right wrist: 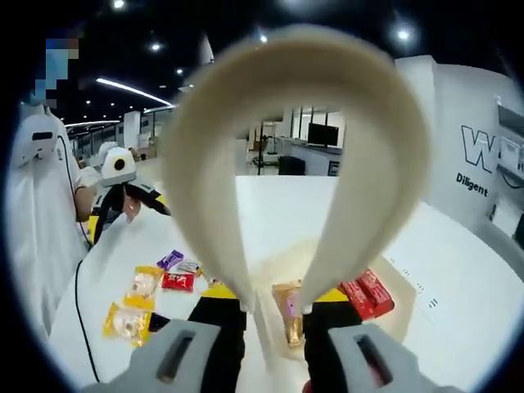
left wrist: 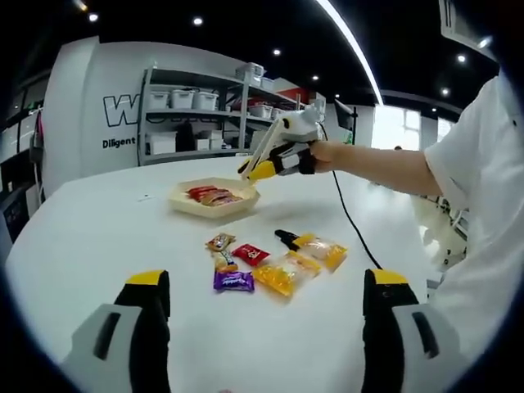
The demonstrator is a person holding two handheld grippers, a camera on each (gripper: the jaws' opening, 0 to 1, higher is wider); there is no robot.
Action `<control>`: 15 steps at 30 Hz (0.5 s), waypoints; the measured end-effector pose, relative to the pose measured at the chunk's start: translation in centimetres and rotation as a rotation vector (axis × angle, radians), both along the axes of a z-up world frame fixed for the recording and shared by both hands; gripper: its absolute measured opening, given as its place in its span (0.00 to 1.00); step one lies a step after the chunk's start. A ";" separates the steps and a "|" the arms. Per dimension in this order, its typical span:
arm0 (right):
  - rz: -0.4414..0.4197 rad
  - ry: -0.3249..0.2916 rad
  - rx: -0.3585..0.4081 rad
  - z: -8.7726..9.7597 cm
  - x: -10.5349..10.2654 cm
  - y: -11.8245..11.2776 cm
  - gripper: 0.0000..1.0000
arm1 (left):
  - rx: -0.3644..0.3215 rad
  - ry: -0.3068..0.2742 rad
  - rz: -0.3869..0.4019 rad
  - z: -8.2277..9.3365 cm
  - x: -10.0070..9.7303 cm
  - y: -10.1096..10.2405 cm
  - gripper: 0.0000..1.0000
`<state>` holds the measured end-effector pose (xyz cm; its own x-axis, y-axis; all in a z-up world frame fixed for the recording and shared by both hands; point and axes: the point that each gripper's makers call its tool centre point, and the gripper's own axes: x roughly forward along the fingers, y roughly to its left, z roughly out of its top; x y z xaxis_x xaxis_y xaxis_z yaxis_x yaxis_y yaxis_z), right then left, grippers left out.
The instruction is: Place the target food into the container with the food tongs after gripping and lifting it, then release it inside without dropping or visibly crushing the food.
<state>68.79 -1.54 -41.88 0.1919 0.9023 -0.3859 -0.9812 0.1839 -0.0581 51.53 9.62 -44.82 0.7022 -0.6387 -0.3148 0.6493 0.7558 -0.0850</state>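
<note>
Cream plastic tongs: I see the looped cream plastic food tongs [right wrist: 303,139] in my right gripper [right wrist: 274,307], arching through the centre of the right gripper view; its jaws are clamped on the tong arms.
Left gripper: my left gripper [left wrist: 266,299] sits at the bottom of the left gripper view, jaws spread wide and empty.
Loose food: small wrapped snacks [left wrist: 274,262], yellow, red and purple, lie on the white round table [left wrist: 98,246] at mid-frame.
Container: the shallow beige square tray [left wrist: 184,206] sits further up, already holding red and brown wrapped bars [left wrist: 213,195].
Progress: I judge the transfer to be at its end or between items; whether the tong tips hold a packet, I cannot tell.
Food's look: the wrappers in the tray look flat and uncrushed.
</note>
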 end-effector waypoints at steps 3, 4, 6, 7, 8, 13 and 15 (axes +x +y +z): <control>0.002 -0.002 0.020 0.3 -1.0 0.2 0.21 | -0.002 0.003 0.000 -0.1 0.0 -0.1 0.97; 0.000 -0.008 0.025 0.5 -1.3 0.2 0.21 | -0.002 0.004 -0.001 -0.1 0.0 -0.1 0.96; 0.001 -0.011 0.032 0.6 -1.8 0.3 0.21 | -0.002 0.006 -0.002 -0.2 0.0 -0.2 0.96; -0.001 -0.016 0.042 0.7 -2.2 0.4 0.21 | -0.002 0.009 -0.004 -0.3 0.1 -0.3 0.96; 0.000 -0.020 0.047 0.8 -2.7 0.5 0.21 | -0.001 0.010 -0.005 -0.4 0.1 -0.4 0.96; -0.013 -0.015 0.043 0.4 -4.3 0.8 0.21 | -0.002 0.011 -0.011 -0.4 0.1 -0.6 0.95; -0.020 -0.014 0.036 0.2 -4.9 0.8 0.21 | -0.002 0.011 -0.013 -0.4 0.1 -0.6 0.95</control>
<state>63.93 -0.76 -41.70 0.2150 0.9116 -0.3502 -0.9765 0.2055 -0.0647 51.65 9.02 -45.20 0.6904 -0.6482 -0.3213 0.6580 0.7472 -0.0935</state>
